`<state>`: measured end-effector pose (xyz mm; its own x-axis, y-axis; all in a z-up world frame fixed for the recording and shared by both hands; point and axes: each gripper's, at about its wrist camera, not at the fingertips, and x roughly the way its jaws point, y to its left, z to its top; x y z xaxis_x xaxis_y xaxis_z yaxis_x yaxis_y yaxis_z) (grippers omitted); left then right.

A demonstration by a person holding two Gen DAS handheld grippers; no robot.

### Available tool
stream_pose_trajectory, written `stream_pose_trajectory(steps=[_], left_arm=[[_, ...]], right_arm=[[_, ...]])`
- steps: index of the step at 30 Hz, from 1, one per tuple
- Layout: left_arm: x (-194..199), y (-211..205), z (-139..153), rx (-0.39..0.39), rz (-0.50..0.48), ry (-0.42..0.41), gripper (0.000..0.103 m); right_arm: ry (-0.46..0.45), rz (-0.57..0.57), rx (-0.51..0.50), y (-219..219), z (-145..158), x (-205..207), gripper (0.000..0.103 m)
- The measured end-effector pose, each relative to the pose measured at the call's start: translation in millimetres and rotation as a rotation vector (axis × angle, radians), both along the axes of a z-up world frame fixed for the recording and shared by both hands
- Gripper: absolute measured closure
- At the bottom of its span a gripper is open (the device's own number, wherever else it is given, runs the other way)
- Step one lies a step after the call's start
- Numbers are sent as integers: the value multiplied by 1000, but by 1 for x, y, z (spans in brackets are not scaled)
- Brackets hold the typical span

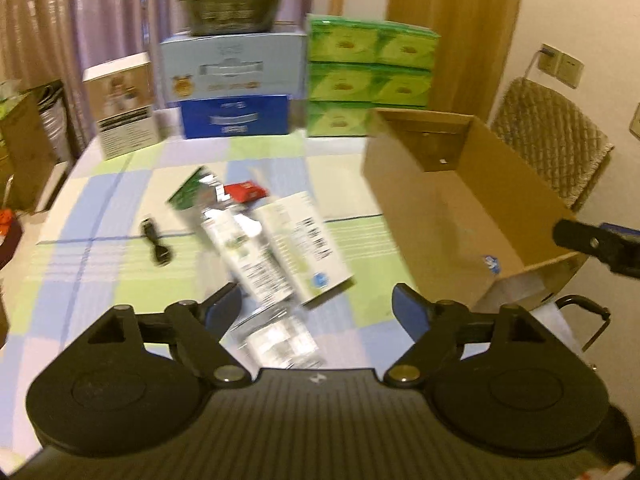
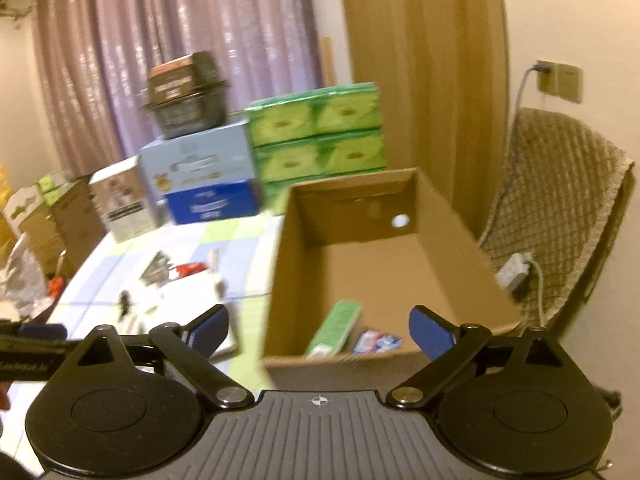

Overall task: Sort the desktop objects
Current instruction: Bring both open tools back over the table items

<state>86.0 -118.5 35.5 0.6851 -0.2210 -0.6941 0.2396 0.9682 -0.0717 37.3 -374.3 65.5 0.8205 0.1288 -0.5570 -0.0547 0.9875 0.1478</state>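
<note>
the left gripper (image 1: 316, 304) hangs over the checked tablecloth (image 1: 120, 208) with its blue-padded fingers spread wide and nothing between them; just ahead of it lies a blurred cluster of desk items: a white carton (image 1: 306, 248) with dark print, a silvery tube (image 1: 236, 236) lying against the carton's left side, a green packet (image 1: 188, 192) behind the tube, and a small red packet (image 1: 246, 191) touching the far end of the pile; a black cable (image 1: 156, 244) lies apart to the left of them; another silvery wrapper (image 1: 280, 340) sits close under the gripper, partly hidden by its body.

the right gripper (image 2: 318, 330) is also spread wide and holds nothing; it hovers at the near edge of an open cardboard box (image 2: 452, 240) standing on the table to the right of the pile; inside the box, against the near wall, lie a long green pack (image 2: 336, 328) and a small blue and white packet (image 2: 376, 342) beside it; the rest of the box floor is bare cardboard.

stacked cartons (image 1: 236, 92) and green tissue packs (image 1: 368, 76) line the far edge of the table; a chair (image 2: 560, 216) with a quilted cover stands to the right of the box.
</note>
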Motion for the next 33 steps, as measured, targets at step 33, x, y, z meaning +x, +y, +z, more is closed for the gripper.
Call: stream_pose_trajectory(steps=[33], left_arm=[[-40,121,-33,34,185,60,1]], right_arm=[[167,271,-88,122,-69,-39,2]])
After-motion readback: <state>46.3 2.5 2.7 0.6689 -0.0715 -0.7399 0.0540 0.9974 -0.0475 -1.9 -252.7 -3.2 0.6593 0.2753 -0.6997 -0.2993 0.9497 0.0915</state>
